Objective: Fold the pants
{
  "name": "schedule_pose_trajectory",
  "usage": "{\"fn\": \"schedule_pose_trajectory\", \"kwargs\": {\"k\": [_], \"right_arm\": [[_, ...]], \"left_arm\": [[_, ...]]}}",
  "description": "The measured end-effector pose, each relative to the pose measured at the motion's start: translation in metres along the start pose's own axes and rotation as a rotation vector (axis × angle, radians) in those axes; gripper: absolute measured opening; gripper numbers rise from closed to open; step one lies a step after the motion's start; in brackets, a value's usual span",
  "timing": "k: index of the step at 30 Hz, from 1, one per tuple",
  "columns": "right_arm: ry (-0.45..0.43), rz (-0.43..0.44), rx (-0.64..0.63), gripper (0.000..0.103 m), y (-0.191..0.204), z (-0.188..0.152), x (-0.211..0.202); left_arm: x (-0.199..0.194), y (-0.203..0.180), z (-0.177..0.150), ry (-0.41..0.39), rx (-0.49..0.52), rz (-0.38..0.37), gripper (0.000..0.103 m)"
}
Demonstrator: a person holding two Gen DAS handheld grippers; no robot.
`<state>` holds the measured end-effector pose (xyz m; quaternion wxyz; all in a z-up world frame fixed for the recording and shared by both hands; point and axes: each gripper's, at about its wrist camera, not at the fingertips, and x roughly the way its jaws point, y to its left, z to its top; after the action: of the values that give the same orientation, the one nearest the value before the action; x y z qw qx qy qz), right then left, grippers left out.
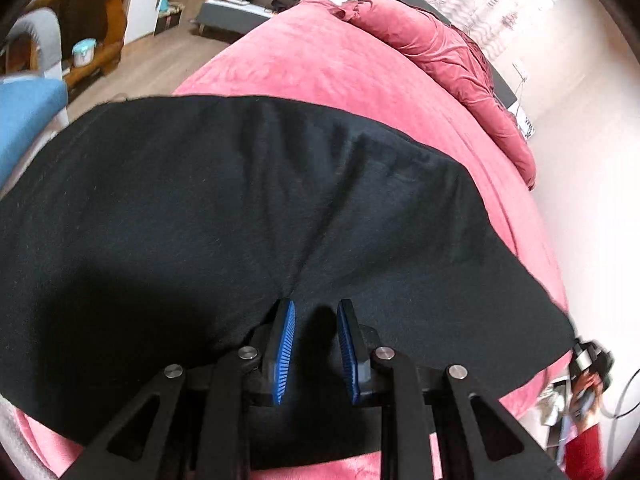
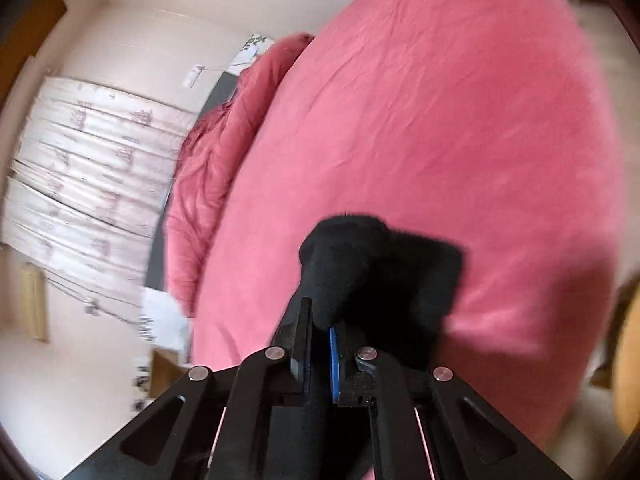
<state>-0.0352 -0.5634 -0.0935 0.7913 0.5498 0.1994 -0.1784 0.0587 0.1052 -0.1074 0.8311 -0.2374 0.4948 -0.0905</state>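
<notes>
Black pants [image 1: 240,208] lie spread wide across the pink bed [image 1: 320,68] in the left wrist view. My left gripper [image 1: 316,306] sits at their near middle with blue pads [image 1: 286,344] a little apart. Dark cloth fills the gap and creases run in to the fingertips, so it is shut on the pants. The pants' right corner reaches my right gripper [image 1: 592,360], held by a hand with a red sleeve [image 1: 584,452]. In the right wrist view my right gripper [image 2: 319,320] is shut on a bunched black end of the pants [image 2: 360,264], lifted over the bed [image 2: 440,120].
A rumpled red duvet [image 1: 452,60] lies along the bed's far side by the wall. A blue chair [image 1: 28,120] and wooden shelving [image 1: 92,20] stand left on the wood floor. A grey bedside unit [image 1: 240,0] is behind. Pale boards [image 2: 88,168] lean on the wall.
</notes>
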Motion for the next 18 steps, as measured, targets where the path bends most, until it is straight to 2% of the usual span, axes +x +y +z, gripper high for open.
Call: {"fn": "schedule_pose_trajectory", "kwargs": {"k": [2,4,6,8,10,12,14,15,16,18], "right_arm": [[0.046,-0.067,-0.011,0.007,-0.018,-0.002,0.010],[0.076,-0.078,-0.011,0.007,-0.030,0.001,0.016],[0.068,-0.078,-0.023,0.008,-0.032,0.001,0.018],[0.044,-0.066,-0.038,0.012,-0.029,-0.002,0.014],[0.046,-0.078,-0.071,0.023,-0.025,-0.006,0.014],[0.069,-0.117,-0.102,0.026,-0.018,-0.003,0.016],[0.076,-0.165,-0.126,0.025,-0.009,0.007,0.022],[0.081,-0.179,-0.130,0.019,-0.004,0.011,0.026],[0.075,-0.174,-0.135,0.009,0.002,0.016,0.026],[0.043,-0.132,-0.148,0.008,0.013,0.024,0.018]], "left_arm": [[0.006,0.004,0.005,0.016,0.013,-0.014,0.023],[0.006,0.005,0.006,0.029,0.047,-0.014,0.023],[0.010,-0.001,0.012,0.041,0.072,-0.003,0.023],[0.010,-0.009,0.014,0.043,0.100,0.008,0.023],[0.010,-0.019,0.010,0.041,0.143,0.009,0.023],[0.014,-0.034,0.005,0.041,0.215,-0.003,0.023],[0.018,-0.047,0.001,0.042,0.284,0.007,0.023],[0.023,-0.056,-0.001,0.044,0.327,0.026,0.023],[0.026,-0.059,-0.001,0.045,0.343,0.041,0.023],[0.034,-0.062,0.001,0.051,0.333,0.074,0.023]]}}
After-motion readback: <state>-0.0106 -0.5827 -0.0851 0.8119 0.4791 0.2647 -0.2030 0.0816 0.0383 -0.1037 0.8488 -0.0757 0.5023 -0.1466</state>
